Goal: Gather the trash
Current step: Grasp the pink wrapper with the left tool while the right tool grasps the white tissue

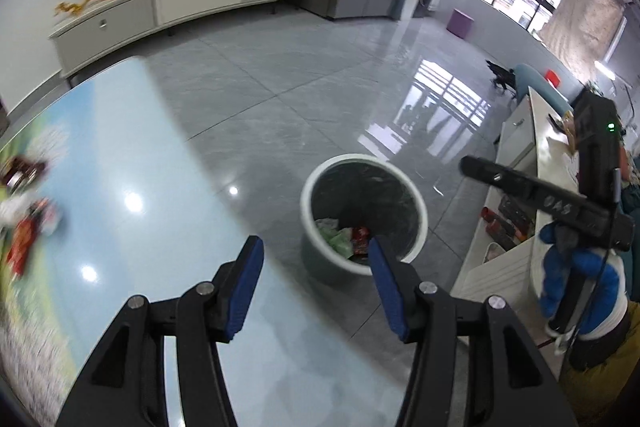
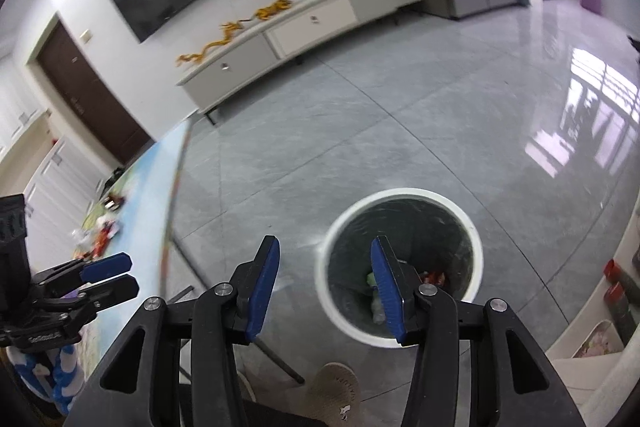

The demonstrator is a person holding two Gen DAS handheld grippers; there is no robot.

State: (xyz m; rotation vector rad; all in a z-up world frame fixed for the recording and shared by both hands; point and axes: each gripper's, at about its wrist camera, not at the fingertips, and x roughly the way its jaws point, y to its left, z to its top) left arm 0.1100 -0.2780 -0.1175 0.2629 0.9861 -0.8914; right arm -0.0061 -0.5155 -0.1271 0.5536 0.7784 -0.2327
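Crinkly wrappers: a few red and green ones already sit in the bin (image 2: 400, 263), so part of the job looks done
Bin: white, dark liner, on the floor (image 1: 280, 75) just beside the table (image 1: 132, 155)
Left to do: more trash (image 1: 28, 227) piled on the far end of the table, well apart from the bin, kinda blurry
Left gripper (image 1: 316, 287): my jaws are apart, nothing between them, over the table edge
Right gripper (image 2: 324, 287): jaws apart too, empty, above the bin
Guess: more trips needed imo
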